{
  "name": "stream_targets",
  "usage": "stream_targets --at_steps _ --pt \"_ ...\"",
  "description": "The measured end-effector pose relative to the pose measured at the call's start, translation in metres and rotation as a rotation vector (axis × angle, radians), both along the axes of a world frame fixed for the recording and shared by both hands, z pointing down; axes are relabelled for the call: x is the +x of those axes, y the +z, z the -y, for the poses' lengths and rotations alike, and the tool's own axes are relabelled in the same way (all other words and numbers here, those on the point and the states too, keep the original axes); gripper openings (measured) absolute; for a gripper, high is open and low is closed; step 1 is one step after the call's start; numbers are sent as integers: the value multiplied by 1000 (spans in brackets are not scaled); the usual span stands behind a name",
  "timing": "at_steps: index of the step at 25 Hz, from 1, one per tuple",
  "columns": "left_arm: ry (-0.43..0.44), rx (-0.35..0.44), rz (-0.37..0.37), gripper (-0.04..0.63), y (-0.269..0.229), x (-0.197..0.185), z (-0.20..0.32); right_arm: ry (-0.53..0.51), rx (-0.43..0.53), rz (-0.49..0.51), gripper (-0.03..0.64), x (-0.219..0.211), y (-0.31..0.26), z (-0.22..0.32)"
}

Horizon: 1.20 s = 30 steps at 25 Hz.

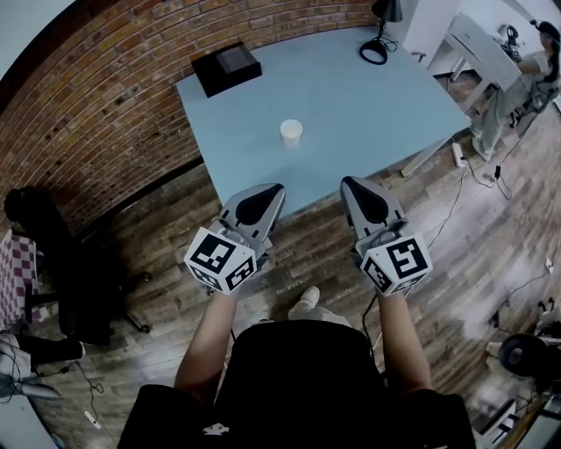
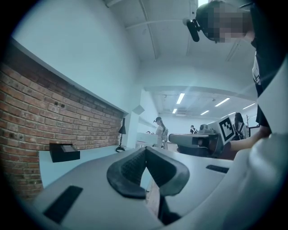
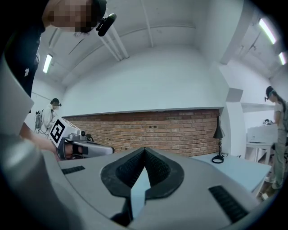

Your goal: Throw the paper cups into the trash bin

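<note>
I hold my left gripper point(image 1: 277, 188) and right gripper point(image 1: 349, 181) empty, fingers pressed together, near the table point(image 1: 377, 96) where the paper cup point(image 1: 291, 131) stands, so next I must reach out and open them.

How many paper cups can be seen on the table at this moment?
1. The paper cup stands upright near the middle of the blue table, apart from the black box and the lamp. Others could lie outside the views.
</note>
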<state>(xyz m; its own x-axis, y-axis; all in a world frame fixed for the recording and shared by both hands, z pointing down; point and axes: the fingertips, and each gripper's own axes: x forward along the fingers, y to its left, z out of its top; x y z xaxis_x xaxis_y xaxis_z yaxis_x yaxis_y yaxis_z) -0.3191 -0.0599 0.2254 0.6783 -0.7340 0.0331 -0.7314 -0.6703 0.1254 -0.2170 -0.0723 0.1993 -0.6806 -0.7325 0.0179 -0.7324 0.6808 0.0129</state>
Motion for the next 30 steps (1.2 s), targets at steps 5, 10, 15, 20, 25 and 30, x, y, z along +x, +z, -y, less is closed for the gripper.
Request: stream_targets --at_steps 5,10,15,20,25,30 --pt "-34 -9 -18 8 0 13 16 -23 -16 8 5 21 6 13" --pt "-53 -26 -18 8 3 22 27 -29 -29 15 5 34 10 20" --pt "-56 -41 -7 8 10 31 41 -20 -35 23 5 46 13 30" --pt "-62 -67 -11 8 22 32 61 12 -39 5 5 56 22 42" --pt "-56 -74 -9 9 27 31 91 49 -39 -2 5 66 24 65" --pt "-32 -86 9 8 37 37 125 75 -54 -1 5 75 31 93"
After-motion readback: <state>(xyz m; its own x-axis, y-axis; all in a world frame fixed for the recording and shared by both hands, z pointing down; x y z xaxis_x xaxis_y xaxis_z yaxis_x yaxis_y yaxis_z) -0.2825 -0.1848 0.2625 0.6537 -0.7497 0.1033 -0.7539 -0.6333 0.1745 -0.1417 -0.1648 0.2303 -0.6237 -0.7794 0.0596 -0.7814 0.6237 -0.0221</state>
